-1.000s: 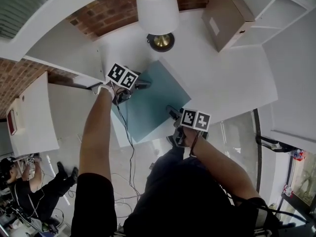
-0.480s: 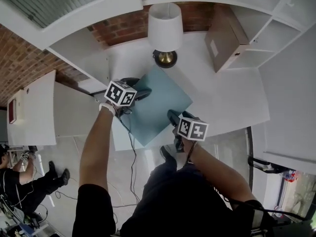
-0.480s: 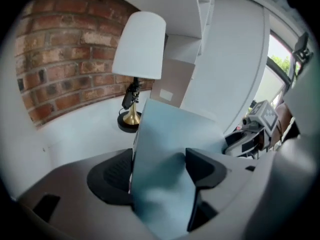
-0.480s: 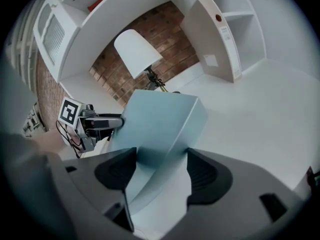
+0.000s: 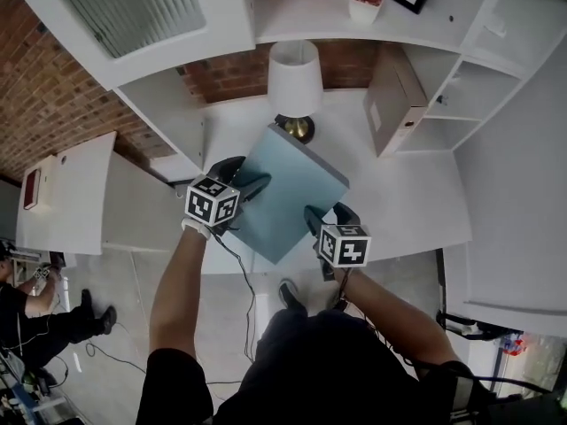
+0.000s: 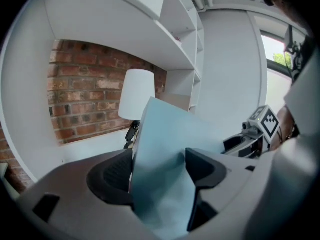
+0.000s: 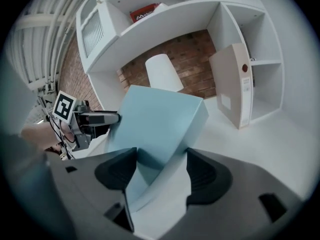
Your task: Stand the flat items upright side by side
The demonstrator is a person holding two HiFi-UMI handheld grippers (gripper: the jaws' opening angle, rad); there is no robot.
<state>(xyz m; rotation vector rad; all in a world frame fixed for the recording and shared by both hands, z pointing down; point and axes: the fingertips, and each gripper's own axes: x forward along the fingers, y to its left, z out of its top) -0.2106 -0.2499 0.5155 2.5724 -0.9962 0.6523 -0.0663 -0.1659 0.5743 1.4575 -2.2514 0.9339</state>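
Left gripper [image 6: 161,171] jaws clamped on tilted blue flat box [image 6: 172,129]; white lamp [image 6: 136,95] behind, brick wall [image 6: 82,91] backdrop.

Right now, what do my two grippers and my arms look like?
Both the left gripper and right gripper are dark grey with broad black fingers, each topped by a white cube printed with black square markers. A thin black cable trails from the left one. The person wears black short sleeves.
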